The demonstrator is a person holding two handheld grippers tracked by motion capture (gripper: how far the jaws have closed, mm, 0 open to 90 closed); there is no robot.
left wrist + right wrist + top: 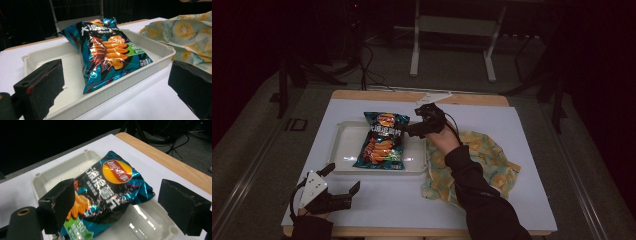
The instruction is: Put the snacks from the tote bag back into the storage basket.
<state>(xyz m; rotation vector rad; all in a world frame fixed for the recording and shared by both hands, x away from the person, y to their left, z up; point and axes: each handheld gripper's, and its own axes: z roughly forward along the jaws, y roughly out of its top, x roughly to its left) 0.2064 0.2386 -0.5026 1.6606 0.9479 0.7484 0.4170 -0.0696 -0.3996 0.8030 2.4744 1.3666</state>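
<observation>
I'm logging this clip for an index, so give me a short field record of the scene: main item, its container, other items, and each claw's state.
main item: chip bag, blue, lying partly over the tray's far rim
container: white tray on the white table top
other item: kiwi-print cloth, right of the tray
right claw: open, at the bag's top end, pads off the bag
left claw: open, holding nothing, near the table's front left corner

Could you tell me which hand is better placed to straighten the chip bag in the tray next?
The right. Its tool hangs open just above the chip bag in the tray, while the left tool sits open near the table's front edge, short of the tray.
</observation>
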